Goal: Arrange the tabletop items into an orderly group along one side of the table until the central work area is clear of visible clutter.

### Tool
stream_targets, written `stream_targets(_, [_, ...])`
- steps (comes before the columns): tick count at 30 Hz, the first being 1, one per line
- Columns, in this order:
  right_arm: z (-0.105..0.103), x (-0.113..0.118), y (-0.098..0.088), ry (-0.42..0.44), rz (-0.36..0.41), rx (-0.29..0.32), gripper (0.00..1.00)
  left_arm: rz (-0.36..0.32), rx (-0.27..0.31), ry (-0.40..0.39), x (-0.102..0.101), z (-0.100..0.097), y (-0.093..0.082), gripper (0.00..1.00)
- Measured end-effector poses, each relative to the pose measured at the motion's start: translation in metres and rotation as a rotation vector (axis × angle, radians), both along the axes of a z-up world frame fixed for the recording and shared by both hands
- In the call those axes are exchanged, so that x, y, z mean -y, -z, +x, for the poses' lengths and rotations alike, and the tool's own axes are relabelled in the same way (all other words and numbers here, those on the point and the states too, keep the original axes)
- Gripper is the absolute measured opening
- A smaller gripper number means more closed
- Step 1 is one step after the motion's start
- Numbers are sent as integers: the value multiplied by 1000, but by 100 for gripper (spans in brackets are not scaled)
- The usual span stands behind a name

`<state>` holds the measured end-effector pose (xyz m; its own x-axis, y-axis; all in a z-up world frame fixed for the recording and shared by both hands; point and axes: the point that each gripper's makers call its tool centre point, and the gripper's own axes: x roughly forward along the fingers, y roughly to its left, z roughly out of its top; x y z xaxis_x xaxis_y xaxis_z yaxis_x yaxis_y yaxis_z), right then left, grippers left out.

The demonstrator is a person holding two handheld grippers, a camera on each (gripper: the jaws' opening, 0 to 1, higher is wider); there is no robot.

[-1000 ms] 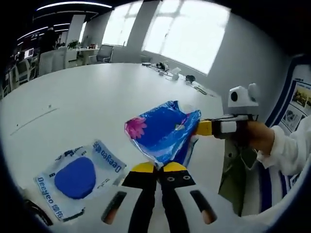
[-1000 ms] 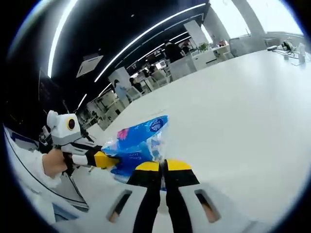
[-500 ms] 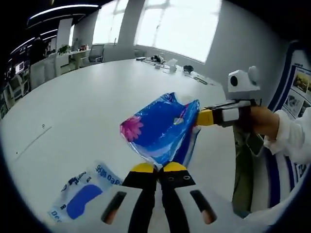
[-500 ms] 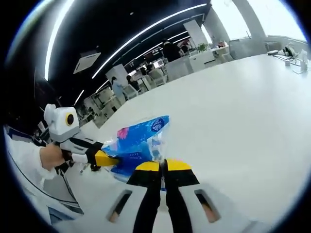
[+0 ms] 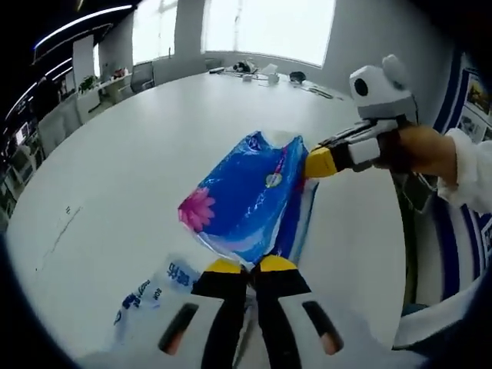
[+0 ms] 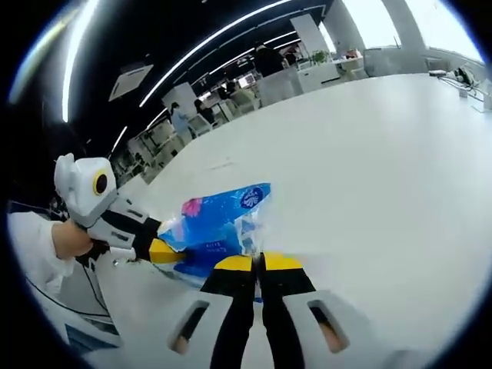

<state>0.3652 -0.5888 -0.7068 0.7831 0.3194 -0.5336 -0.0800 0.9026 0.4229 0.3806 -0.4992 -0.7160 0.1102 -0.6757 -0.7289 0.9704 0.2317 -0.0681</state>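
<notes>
Left gripper [image 5: 244,267] clamped on the near edge of the blue tissue pack [image 5: 240,202] — lifted clear above the white table [image 5: 123,161], long axis running ahead toward the right gripper [image 5: 315,162], pinching the far end — equally close.

— What is changing around the blue tissue pack [image 5: 246,204]?
— It is tipping from level toward steeply slanted, its far end rising as the right gripper [image 5: 311,163] is lifting higher
— And the flat wipes packet [image 5: 154,296]?
— It is slipping under the left gripper [image 5: 246,265], with only its printed edge now showing
</notes>
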Motion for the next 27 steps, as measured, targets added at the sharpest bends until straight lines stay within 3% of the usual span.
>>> stream_targets(6, [12, 10, 6, 20, -12, -8, 0, 15, -3, -11, 7, 11, 8, 1])
stream_targets(14, [16, 8, 24, 13, -20, -51, 0, 43, -102, -107, 5, 20, 30, 0])
stream_targets(22, [11, 8, 41, 4, -19, -109, 0, 52, -93, -113, 7, 18, 34, 1])
stream_targets(27, [11, 4, 42, -9, -18, -111, 0, 67, -64, -98, 5, 13, 32, 5])
